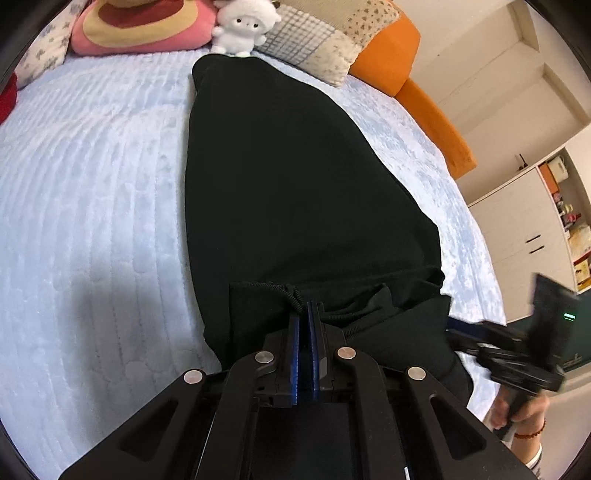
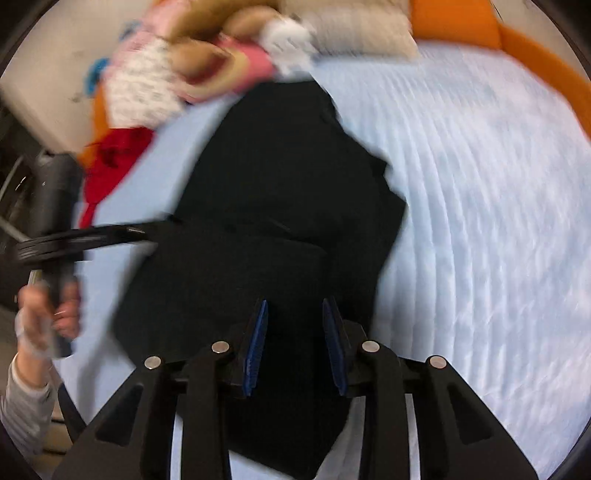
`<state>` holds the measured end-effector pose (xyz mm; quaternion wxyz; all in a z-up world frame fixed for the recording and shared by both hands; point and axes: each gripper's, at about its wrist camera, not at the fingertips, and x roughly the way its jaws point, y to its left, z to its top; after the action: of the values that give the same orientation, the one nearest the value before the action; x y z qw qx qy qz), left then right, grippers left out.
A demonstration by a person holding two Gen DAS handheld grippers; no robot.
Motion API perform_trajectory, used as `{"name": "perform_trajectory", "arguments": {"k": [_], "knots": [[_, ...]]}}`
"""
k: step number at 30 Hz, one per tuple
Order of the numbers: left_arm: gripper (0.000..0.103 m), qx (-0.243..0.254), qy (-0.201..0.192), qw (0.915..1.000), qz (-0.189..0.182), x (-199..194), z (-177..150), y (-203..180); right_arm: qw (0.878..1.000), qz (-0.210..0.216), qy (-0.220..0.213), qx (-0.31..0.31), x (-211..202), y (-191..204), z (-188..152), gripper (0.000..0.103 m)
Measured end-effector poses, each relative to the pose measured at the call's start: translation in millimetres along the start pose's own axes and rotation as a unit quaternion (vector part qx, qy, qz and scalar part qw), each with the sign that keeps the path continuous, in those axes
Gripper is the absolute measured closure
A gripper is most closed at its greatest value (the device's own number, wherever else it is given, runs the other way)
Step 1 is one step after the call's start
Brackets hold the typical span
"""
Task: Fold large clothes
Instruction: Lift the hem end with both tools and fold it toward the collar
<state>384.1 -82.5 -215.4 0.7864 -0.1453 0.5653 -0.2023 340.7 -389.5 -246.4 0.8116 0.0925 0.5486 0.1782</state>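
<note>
A large black garment (image 1: 288, 177) lies lengthwise on the pale blue bed (image 1: 92, 206), reaching up to the pillows. My left gripper (image 1: 306, 310) is shut on the garment's near edge by a black drawstring. It also shows in the right wrist view (image 2: 162, 225), its tips at the garment's left edge. My right gripper (image 2: 295, 314) is open, its blue pads (image 2: 258, 343) apart over the near end of the garment (image 2: 288, 206). It shows at the right of the left wrist view, blurred (image 1: 517, 354). The right wrist view is motion-blurred.
Pillows (image 1: 317, 40), a pink cushion (image 1: 140, 26) and a white plush sheep (image 1: 242, 26) line the head of the bed. An orange bed frame (image 1: 432, 107) curves along the right. White cabinets and shelves (image 1: 532, 229) stand beyond. A red item (image 2: 110, 162) lies at the bed's left.
</note>
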Motion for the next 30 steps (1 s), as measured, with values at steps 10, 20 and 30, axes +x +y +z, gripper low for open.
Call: {"name": "perform_trajectory", "arguments": {"k": [10, 20, 30], "knots": [[0.080, 0.064, -0.031, 0.9975, 0.003, -51, -17, -27, 0.992, 0.095, -0.011, 0.077, -7, -27, -3, 0.051], [0.065, 0.065, -0.022, 0.9974, 0.023, -57, -36, -17, 0.996, 0.080, -0.018, 0.039, -10, -7, 0, 0.025], [0.083, 0.056, -0.017, 0.9979, 0.027, -29, -37, -12, 0.998, 0.052, -0.005, 0.025, 0, 10, 4, 0.085]]}}
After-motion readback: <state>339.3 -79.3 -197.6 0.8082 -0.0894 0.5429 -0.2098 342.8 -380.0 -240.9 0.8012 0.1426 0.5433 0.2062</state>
